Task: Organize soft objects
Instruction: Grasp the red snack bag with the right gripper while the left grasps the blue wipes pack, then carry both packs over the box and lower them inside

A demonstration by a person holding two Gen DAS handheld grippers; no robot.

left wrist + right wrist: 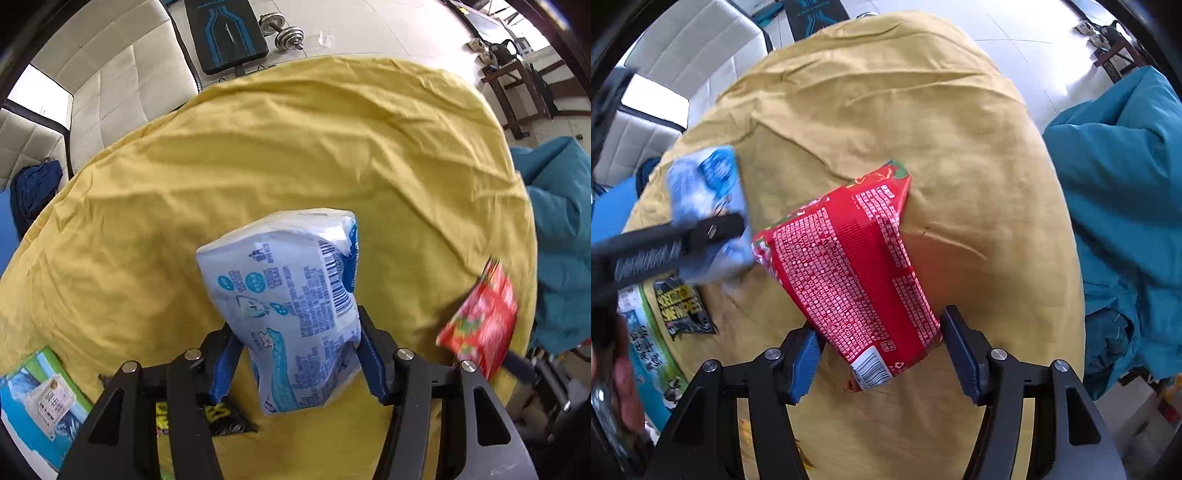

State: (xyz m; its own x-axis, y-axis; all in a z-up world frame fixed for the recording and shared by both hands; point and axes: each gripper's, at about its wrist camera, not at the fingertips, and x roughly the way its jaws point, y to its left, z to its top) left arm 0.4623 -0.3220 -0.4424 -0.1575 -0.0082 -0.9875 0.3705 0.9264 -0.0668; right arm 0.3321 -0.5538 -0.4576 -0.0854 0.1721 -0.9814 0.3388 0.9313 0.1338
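My left gripper [295, 354] is shut on a white-and-blue tissue pack [291, 306] and holds it above the yellow cloth-covered table [258, 166]. My right gripper [879, 350] is shut on a red snack bag [849, 269], also held above the table [905, 110]. In the left wrist view the red bag [484, 321] shows blurred at the right. In the right wrist view the tissue pack [705, 192] and the left gripper's black finger [683, 240] show blurred at the left.
A green-and-blue box [40, 402] and a black-and-yellow wipes pack [683, 306] lie at the table's near left. A teal blanket [1126, 203] is heaped to the right. A white sofa [92, 92], a black bench pad [225, 33] and a dumbbell [282, 31] are beyond.
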